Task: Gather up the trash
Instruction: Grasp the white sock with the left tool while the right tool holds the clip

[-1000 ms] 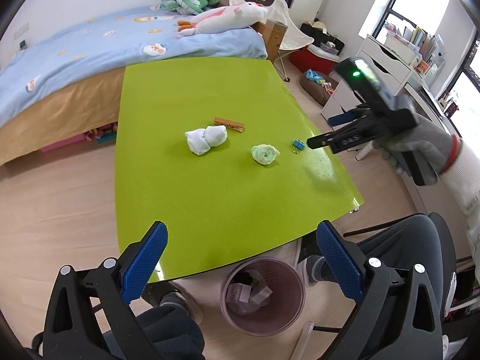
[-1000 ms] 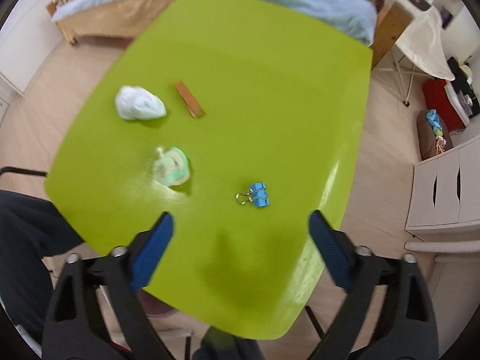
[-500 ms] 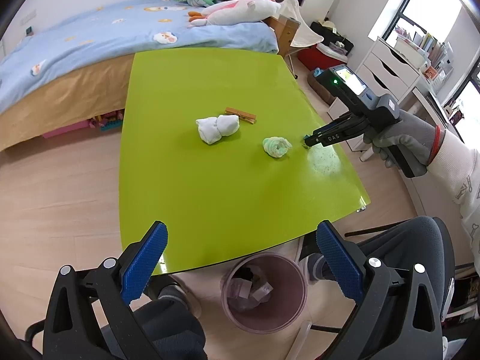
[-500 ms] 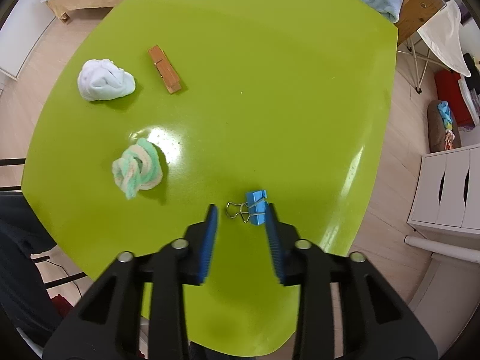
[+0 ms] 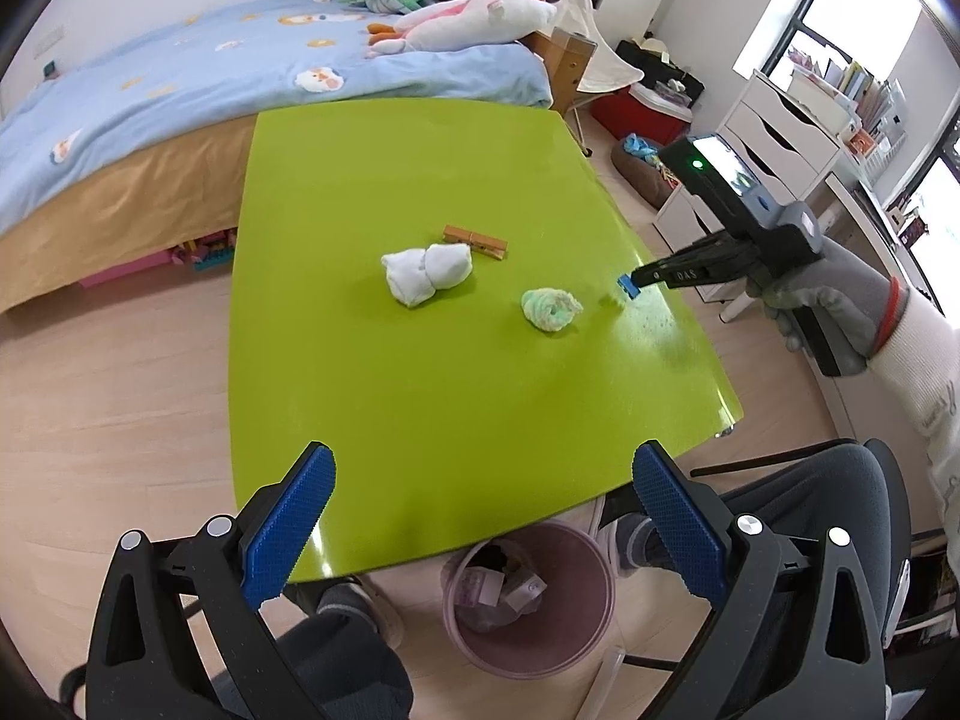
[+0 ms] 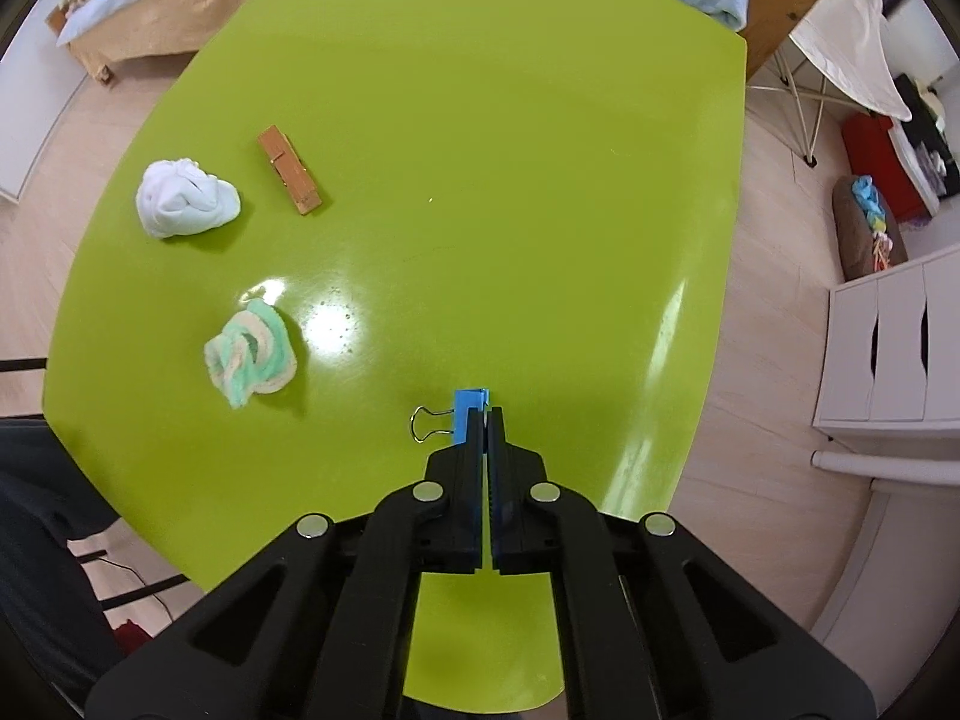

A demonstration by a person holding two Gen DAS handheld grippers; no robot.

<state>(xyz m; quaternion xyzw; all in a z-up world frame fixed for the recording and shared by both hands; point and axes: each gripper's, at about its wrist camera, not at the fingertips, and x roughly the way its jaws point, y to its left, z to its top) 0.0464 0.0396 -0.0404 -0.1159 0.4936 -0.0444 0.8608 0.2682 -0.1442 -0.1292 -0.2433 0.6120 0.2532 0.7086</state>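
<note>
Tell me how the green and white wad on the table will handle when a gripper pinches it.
The green and white wad looks like soft twisted tissue or cloth, so it probably squashes and weighs little. Its loose folds may unravel or trail when lifted. Lumpy and flattish, it seems unlikely to roll on the green table.

left view farther, right close (table (image 5: 420,372) shared)

Small white lettering on the right tool's (image 5: 629,286) black finger, too blurred to read

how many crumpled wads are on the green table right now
2. A white wad lies at the table's left side beside the wooden clothespin. A green-and-cream wad sits nearer the right gripper, left of the blue binder clip it pinches. None looks hidden.
</note>
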